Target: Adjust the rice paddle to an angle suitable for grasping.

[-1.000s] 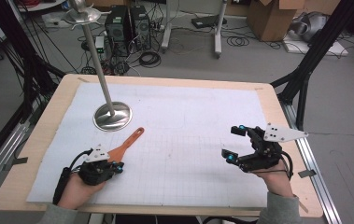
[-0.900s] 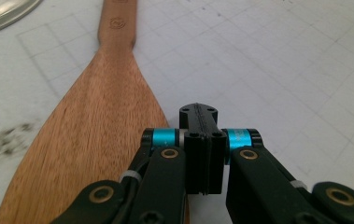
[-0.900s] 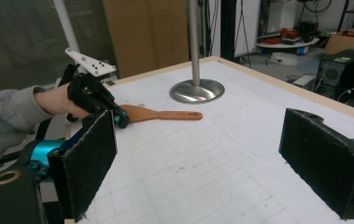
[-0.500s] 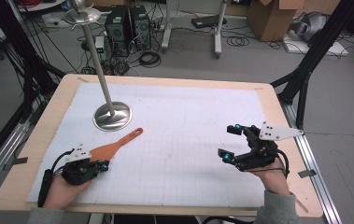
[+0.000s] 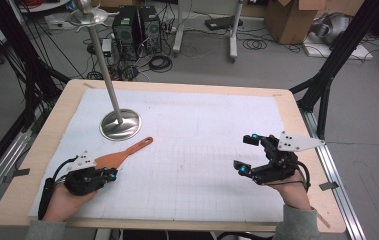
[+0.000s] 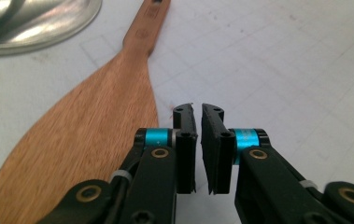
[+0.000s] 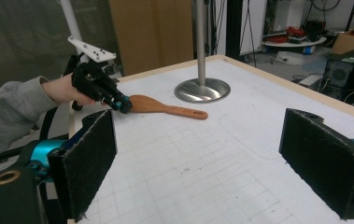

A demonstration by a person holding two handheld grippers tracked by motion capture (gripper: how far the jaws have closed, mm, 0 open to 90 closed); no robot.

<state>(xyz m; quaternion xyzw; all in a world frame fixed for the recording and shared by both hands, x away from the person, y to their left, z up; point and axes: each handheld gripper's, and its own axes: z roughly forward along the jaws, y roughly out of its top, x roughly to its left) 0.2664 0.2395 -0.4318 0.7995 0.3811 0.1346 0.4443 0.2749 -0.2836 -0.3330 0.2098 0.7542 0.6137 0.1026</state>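
A wooden spatula (image 5: 122,154) lies flat on the white grid mat, blade toward the front left and handle pointing at the stand. My left gripper (image 5: 108,173) rests on the mat just right of the blade. In the left gripper view its jaws (image 6: 198,109) stand nearly together with nothing between them, and the spatula (image 6: 86,130) lies alongside on the left. My right gripper (image 5: 244,154) hovers over the mat's right side, wide open and holding nothing. In the right gripper view the pads (image 7: 90,163) frame the spatula (image 7: 165,107) and the left gripper (image 7: 121,105) far off.
A metal stand with a round base (image 5: 120,124) and a tall pole rises at the back left, just beyond the spatula's handle. The wooden table edge (image 5: 307,130) borders the mat. Computers, cables and boxes sit on the floor behind the table.
My left gripper has slid left along the front of the mat and now sits by the spatula's blade. The right gripper has barely shifted.
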